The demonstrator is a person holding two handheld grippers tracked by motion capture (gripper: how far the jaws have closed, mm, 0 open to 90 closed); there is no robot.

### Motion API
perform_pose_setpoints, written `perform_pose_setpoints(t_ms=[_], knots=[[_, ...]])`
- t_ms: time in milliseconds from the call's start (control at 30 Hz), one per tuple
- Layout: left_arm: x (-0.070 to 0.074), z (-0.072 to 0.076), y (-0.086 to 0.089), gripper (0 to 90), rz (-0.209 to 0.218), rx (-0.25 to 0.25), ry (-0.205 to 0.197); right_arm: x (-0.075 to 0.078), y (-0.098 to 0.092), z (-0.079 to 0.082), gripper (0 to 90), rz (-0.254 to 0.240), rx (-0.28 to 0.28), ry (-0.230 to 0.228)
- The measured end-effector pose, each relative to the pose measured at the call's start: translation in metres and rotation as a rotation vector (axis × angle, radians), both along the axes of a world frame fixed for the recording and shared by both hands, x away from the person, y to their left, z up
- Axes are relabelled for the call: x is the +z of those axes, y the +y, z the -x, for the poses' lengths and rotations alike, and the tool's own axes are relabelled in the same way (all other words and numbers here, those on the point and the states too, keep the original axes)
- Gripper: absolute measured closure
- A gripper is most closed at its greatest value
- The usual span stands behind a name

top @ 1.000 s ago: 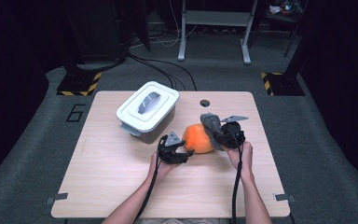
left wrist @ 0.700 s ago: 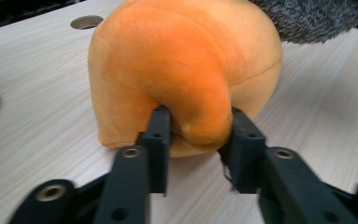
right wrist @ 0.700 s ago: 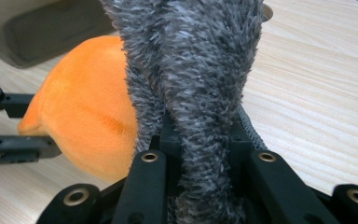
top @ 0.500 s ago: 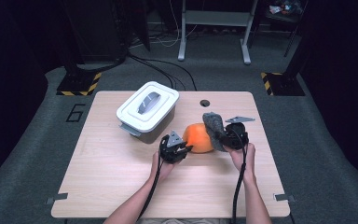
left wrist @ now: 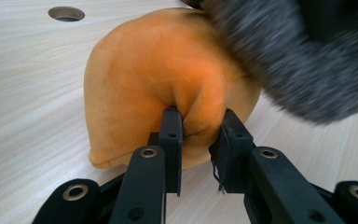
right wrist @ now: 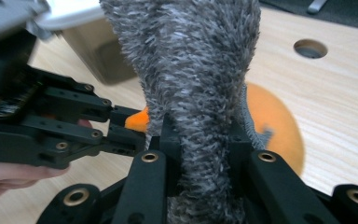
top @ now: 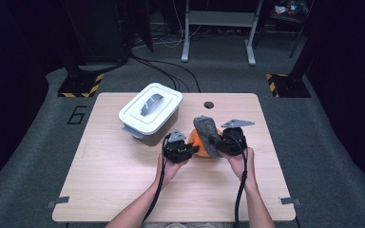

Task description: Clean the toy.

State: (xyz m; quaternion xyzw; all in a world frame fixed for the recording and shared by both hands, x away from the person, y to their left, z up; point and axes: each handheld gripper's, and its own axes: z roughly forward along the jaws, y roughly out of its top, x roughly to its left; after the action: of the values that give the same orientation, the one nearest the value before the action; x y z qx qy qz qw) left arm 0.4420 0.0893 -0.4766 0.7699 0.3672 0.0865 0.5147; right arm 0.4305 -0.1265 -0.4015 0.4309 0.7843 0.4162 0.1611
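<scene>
Now the left gripper (top: 191, 149), just closed on a fold of the orange cushion (left wrist: 168, 88), should hold firm while the right gripper (top: 217, 141), clamped on the grey fuzzy cloth (right wrist: 191, 79), lifts toward twelve o'clock.

Light: pale wooden surface (top: 123, 180) evenly lit from overhead, surroundings left dark | Shadows: soft and faint | Glare: none seen | Blur: shaggy grey fabric piece (left wrist: 303, 56) smeared in left gripper view | Focus: white lidded plastic box (right wrist: 81, 28) rendered soft in right gripper view

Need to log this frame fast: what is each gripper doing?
Left gripper: closed on the orange plush.
Right gripper: closed on the grey fuzzy cloth.
</scene>
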Motion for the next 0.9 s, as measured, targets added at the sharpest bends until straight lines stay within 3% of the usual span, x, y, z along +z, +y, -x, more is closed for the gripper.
perform_pose_setpoints(t_ms=[100, 267, 667, 900], knots=[[-0.002, -0.001, 0.001, 74.7, -0.005, 0.005, 0.000, -0.009, 0.011, -0.004, 74.8, 0.060, -0.008, -0.008], [-0.005, -0.002, 0.003, 74.9, -0.027, 0.021, -0.005, -0.015, 0.018, -0.005, 74.8, 0.111, -0.021, -0.035], [-0.007, -0.003, 0.005, 74.8, -0.018, 0.026, 0.002, -0.020, -0.002, -0.008, 74.5, 0.113, -0.068, -0.032], [-0.008, -0.004, 0.005, 74.7, -0.016, 0.026, 0.000, -0.028, -0.019, -0.012, 74.5, 0.113, -0.127, -0.016]])
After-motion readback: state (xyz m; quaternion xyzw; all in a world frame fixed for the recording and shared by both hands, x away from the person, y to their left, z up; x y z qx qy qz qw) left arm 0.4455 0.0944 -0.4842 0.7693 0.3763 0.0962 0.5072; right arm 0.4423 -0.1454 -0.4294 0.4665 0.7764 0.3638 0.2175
